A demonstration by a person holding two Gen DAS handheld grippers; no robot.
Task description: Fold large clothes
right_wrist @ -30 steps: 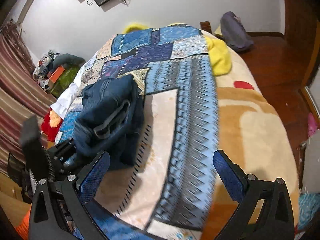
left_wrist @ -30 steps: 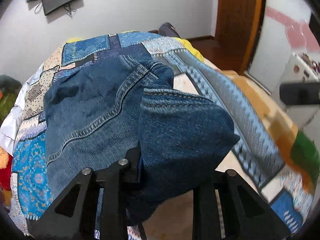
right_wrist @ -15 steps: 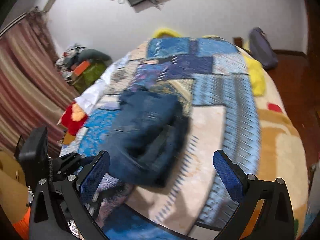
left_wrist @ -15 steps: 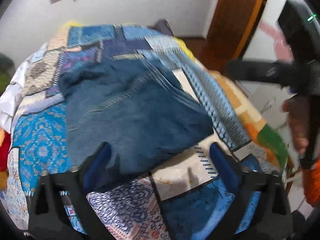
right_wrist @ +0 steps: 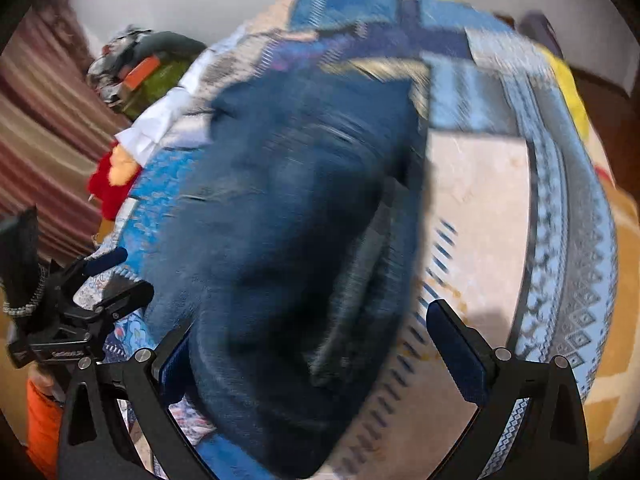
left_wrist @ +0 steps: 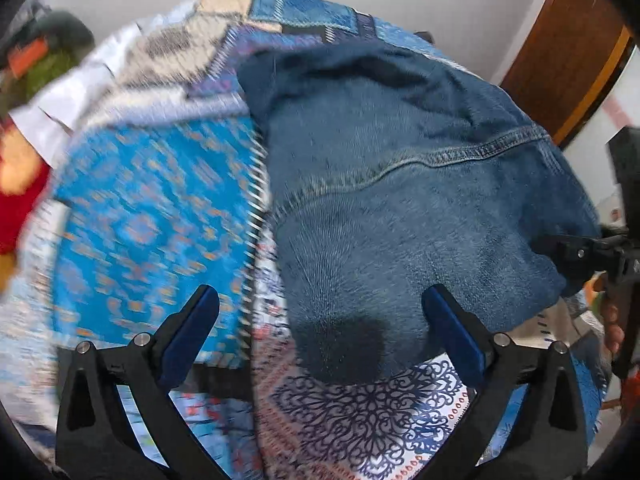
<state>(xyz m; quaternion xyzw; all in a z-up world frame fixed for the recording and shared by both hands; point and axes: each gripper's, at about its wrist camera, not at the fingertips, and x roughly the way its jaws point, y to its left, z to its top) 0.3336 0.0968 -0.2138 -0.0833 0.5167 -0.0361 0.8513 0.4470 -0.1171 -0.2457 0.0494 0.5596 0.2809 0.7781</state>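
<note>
Folded blue jeans (left_wrist: 400, 208) lie in a thick bundle on the patchwork bedspread (left_wrist: 152, 208). My left gripper (left_wrist: 324, 320) is open and empty, low over the near end of the jeans. My right gripper (right_wrist: 316, 344) is open and empty too, with the jeans (right_wrist: 288, 232) lying between and beyond its fingers. The right gripper also shows at the right edge of the left wrist view (left_wrist: 592, 252), beside the jeans. The left gripper shows at the left of the right wrist view (right_wrist: 108, 276). Both views are blurred by motion.
The bedspread (right_wrist: 480, 200) covers the whole bed. A white cloth (left_wrist: 72, 100), red and yellow soft toys (right_wrist: 112, 176) and a clothes pile (right_wrist: 136, 68) lie off the bed's left side. A wooden door frame (left_wrist: 568, 48) stands at the right.
My left gripper let go of the jeans and opened; the jeans now lie folded on the bed. Both grippers have moved in close over the bundle.
</note>
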